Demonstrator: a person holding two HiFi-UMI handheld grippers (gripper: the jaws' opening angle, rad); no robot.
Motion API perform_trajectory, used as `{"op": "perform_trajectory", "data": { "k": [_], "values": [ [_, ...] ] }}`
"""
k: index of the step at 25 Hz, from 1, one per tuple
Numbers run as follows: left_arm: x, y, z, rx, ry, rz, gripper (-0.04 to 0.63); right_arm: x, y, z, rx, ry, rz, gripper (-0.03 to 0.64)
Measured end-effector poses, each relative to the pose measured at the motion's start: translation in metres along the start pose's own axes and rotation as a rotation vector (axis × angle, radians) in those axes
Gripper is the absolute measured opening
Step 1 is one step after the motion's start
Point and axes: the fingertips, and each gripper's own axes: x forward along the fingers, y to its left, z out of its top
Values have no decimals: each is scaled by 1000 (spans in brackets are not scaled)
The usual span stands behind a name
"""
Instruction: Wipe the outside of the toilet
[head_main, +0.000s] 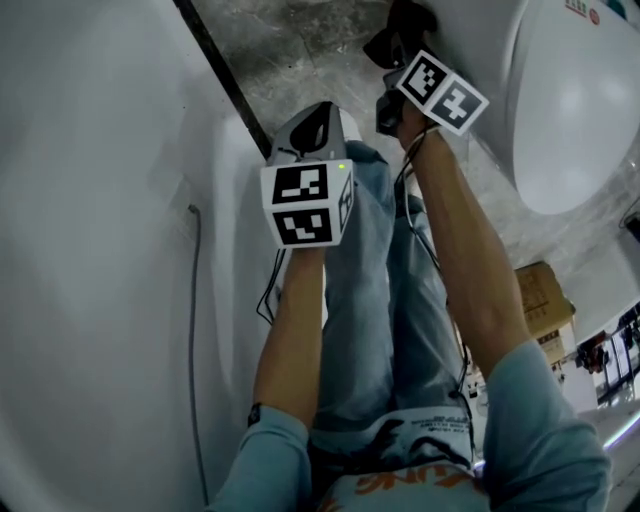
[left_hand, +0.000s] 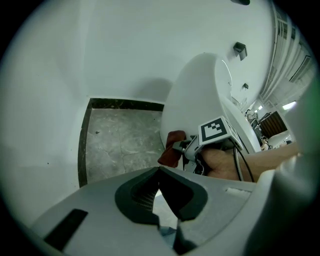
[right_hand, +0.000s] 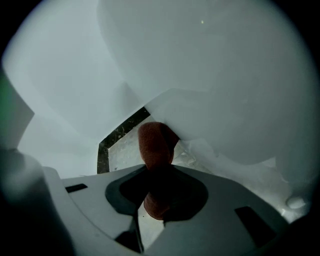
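The white toilet (head_main: 570, 110) stands at the right of the head view; its bowl (right_hand: 210, 75) fills the right gripper view. A reddish-brown cloth (right_hand: 155, 142) sticks out of my right gripper (right_hand: 157, 172), which is shut on it, and the cloth's tip presses against the low side of the bowl near the floor. From the left gripper view the cloth (left_hand: 171, 148) and the right gripper (left_hand: 186, 147) lie against the toilet (left_hand: 195, 100). My left gripper (head_main: 318, 125) hangs above the knee, away from the toilet, its jaws (left_hand: 160, 172) together with nothing between them.
A white wall with a dark baseboard strip (head_main: 225, 80) runs along the left. Grey marbled floor (head_main: 300, 50) lies between wall and toilet. A thin cable (head_main: 192, 300) hangs down the wall. A cardboard box (head_main: 540, 300) sits at the right, behind the person's arm.
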Motion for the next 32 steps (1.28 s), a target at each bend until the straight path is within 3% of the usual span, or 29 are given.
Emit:
{"op": "perform_trajectory", "data": {
  "k": [8,32],
  "values": [
    [1,15,-1,-12,-5,5,-5,16,-4,6,26,-12,-30,74],
    [-31,-14,-59,-15,-41,39,-5,-42,-77,-68,-5,55,-91,74]
  ]
}}
